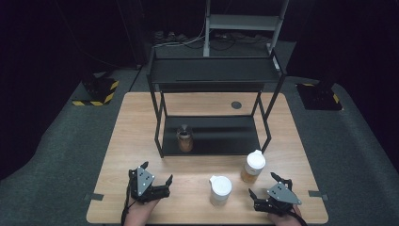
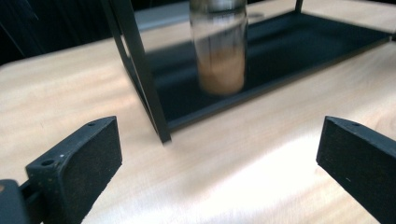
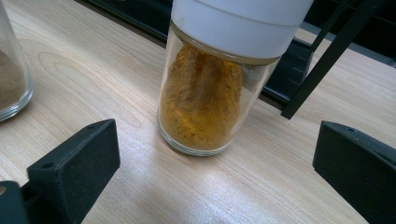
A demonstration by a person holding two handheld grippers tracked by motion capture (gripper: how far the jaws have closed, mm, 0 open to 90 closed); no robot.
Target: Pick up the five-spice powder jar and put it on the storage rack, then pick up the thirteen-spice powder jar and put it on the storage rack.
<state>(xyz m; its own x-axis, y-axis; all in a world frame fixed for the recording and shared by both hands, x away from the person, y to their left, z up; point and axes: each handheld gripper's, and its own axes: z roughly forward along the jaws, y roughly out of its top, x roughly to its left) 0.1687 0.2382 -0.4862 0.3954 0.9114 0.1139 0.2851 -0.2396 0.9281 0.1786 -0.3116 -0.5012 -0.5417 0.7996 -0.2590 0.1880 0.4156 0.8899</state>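
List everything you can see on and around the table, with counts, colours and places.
Spice jars, white lids: 2, yellow powder jar by the rack's front right leg, the other at front centre.
Jar of brown powder: 1, dark lid, on the rack's bottom shelf, left.
Rack: 1, black, two shelves, mid table.
Table: 1, light wood.
Left gripper: black, open, front left.
Right gripper: black, open, front right.

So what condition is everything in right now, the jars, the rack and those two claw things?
Left gripper: open, empty, just above the table.
Right gripper: open, empty, facing the yellow spice jar.
Yellow spice jar: upright on the table, white cap on, partly full.
Second white-capped jar: upright on the table, cap on.
Brown spice jar: upright on the rack's bottom shelf.
Black rack: standing on the table, top shelf bare.
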